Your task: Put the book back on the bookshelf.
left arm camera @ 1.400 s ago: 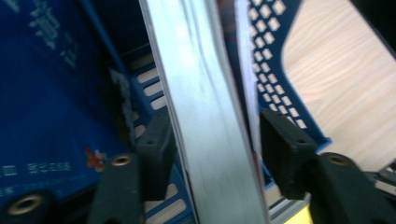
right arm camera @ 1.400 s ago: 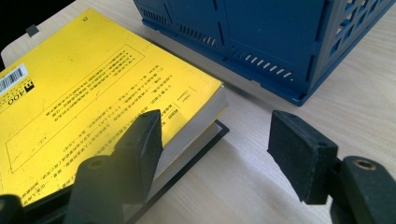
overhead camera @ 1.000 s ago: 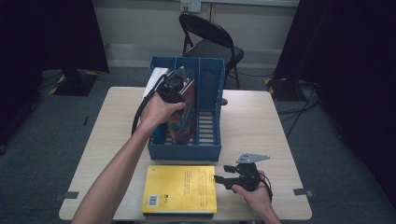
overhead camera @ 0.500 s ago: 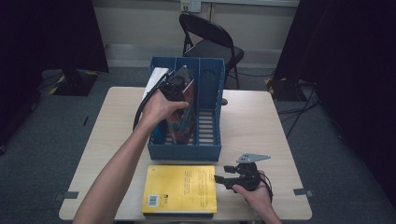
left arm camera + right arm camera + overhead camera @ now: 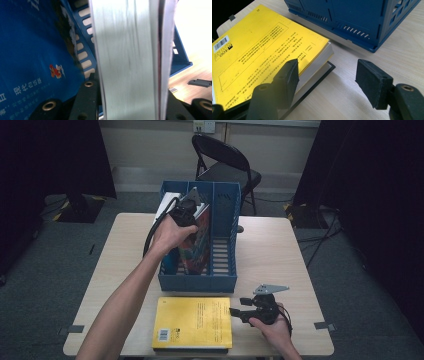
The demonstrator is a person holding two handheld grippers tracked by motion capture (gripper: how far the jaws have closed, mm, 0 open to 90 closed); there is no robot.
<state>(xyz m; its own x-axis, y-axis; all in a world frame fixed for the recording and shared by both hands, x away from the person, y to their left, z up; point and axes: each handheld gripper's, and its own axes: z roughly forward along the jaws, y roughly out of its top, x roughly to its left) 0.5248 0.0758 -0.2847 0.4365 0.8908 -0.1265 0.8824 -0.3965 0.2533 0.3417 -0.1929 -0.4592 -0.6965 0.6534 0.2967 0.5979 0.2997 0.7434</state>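
**A:** What do you have at the left?

**B:** Your left gripper (image 5: 184,212) is up over the blue file rack (image 5: 200,282), which stands at the middle of the table (image 5: 280,245). Its jaws have just been closing, and they now clamp the thick book (image 5: 127,60) by its page edge; in the left gripper view the pale pages run straight up between the two jaws. That book stands upright in the rack's left compartment, near the far end.

**A:** And beside it?

**B:** A book with a blue cover (image 5: 30,55) leans just left of the held one in the left gripper view, inside the same rack.

**A:** Nearer you?

**B:** A yellow book (image 5: 192,322) lies flat on the table at the near edge, just in front of the rack, on top of a dark one (image 5: 322,75).

**A:** And the right hand?

**B:** Your right gripper (image 5: 239,306) rests low on the table at the yellow book's right edge. Its jaws stand wide apart and hold nothing; one pad (image 5: 289,72) sits against the book's corner, the other over bare wood.
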